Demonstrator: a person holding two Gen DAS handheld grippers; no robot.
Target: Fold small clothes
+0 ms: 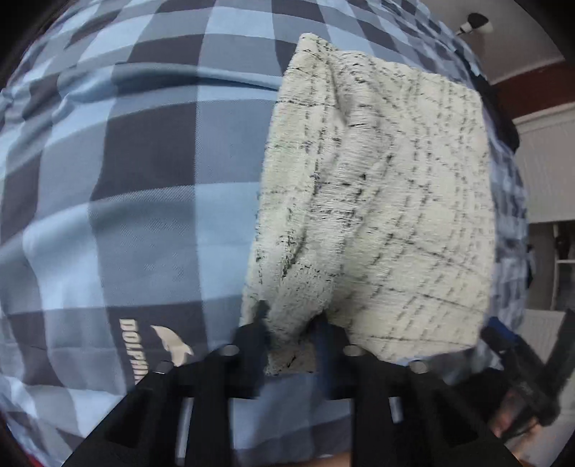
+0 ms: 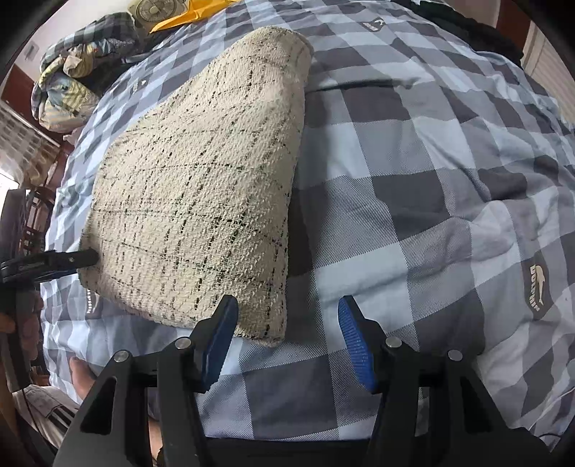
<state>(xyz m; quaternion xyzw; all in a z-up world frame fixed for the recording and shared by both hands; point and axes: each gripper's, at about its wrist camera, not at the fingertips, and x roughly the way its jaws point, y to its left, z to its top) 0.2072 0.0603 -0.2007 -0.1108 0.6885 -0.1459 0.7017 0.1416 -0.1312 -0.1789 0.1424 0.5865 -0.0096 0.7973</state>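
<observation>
A cream woven garment [image 2: 201, 201], crossed with thin dark lines, lies on a bed covered by a blue-and-grey checked duvet [image 2: 413, 186]; in the right wrist view it fills the 10 o'clock half of the frame, its far end narrowing toward 12 o'clock and its near corner hanging just above the duvet. The left gripper [image 1: 291, 327] has its jaws clamped on the garment's near edge, which bunches into a ridge between the two black fingers [image 1: 251, 337]; the cloth rises from there toward 1 o'clock in the left wrist view. In the right wrist view that same gripper shows as a black tip at 9 o'clock, touching the garment's edge. The right gripper [image 2: 287, 334] hovers with its jaws wide apart, blue ribbed pads [image 2: 354, 341] facing inward; the left pad sits just beside the garment's near corner, and the gap between the pads shows only duvet. A heap of crumpled clothes [image 2: 68, 72] lies at 10 o'clock on the far side of the bed; a yellow item [image 2: 187, 14] lies at 12 o'clock.
</observation>
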